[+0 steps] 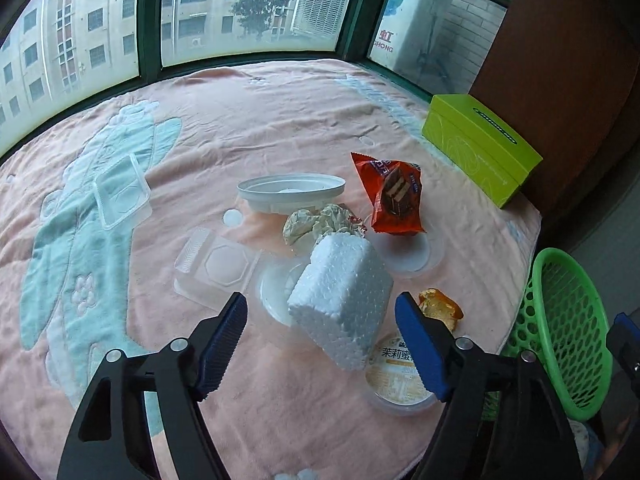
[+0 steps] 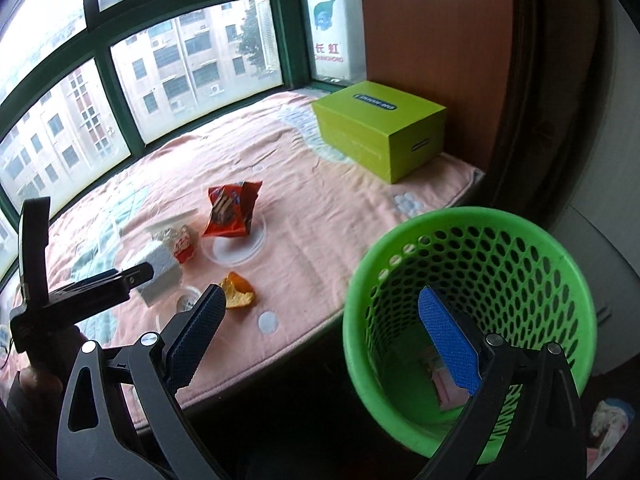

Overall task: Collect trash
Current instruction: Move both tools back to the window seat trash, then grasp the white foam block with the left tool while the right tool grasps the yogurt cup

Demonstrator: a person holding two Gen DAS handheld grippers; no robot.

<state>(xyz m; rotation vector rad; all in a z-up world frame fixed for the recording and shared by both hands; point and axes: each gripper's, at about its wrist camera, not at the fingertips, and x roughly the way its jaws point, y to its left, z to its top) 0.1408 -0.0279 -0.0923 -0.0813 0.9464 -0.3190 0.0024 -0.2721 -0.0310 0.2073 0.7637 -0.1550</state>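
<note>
Left tool (image 1: 320, 320) straddles foam block (image 1: 340, 300), seemingly untouched.

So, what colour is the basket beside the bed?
Bright green, with a mesh of holes. The basket shows best in the right wrist view.

"茉莉蜜" on a round cup lid (image 1: 400, 376), mirrored "长虹 CHANGHONG" on the outdoor unit (image 2: 330, 53) beyond the window

Soft daylight, strong fisheye bend

Overcast light enters through the windows (image 1: 248, 12) at the top of both frames; shadows are faint, edges curve, corners darken, and the glass looks hazy.
</note>
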